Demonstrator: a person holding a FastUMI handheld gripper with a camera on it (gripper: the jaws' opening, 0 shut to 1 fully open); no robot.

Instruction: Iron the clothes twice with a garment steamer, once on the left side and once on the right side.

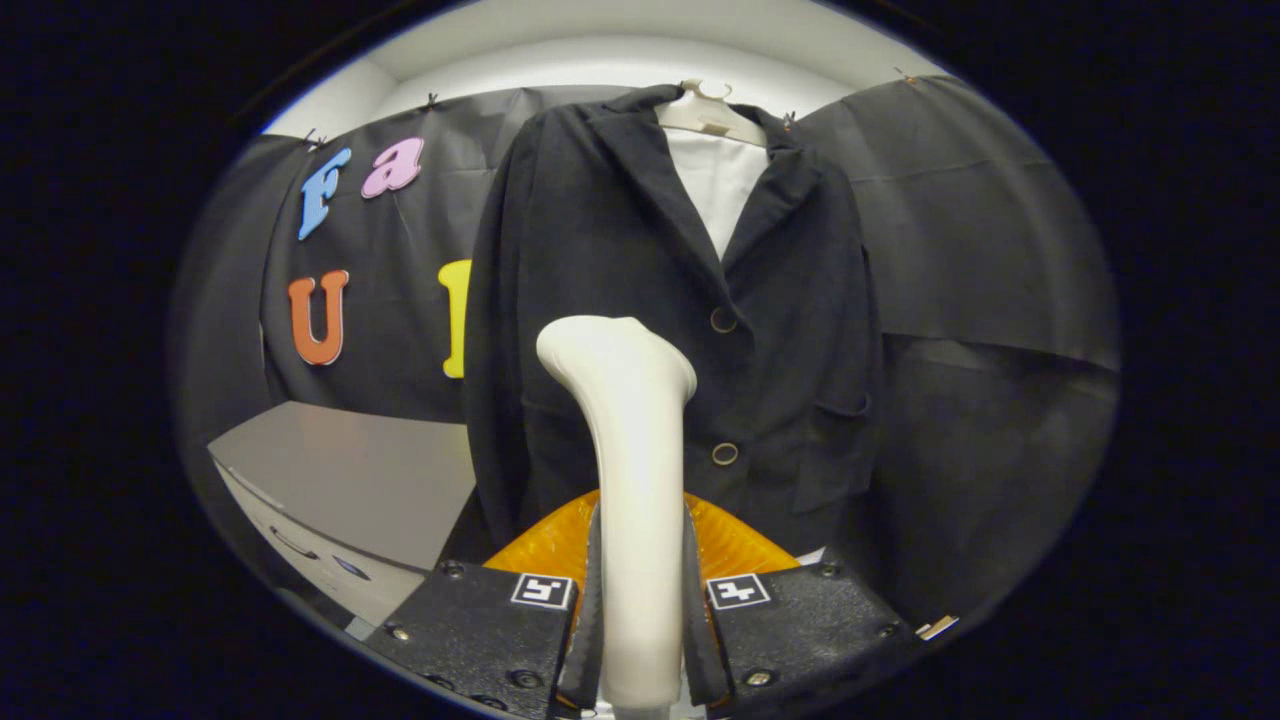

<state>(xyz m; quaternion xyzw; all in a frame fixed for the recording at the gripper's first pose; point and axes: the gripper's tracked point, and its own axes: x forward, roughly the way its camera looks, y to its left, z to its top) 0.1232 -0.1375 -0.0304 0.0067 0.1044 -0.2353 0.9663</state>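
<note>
Your gripper (pixel 640 610) held the steamer (pixel 632 480), whose white handle hid the lower middle of the jacket (pixel 620 230). The steamer's orange base (pixel 545 545) was mostly covered by the fingers (pixel 480 620). The cabinet (pixel 340 480) was cut off at its lower side.

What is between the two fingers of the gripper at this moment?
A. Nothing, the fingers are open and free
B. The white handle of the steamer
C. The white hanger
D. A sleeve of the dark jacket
B: the gripper is shut on the white steamer handle, with both fingers pressing its sides, while the dark jacket hangs beyond it on the hanger.
</note>
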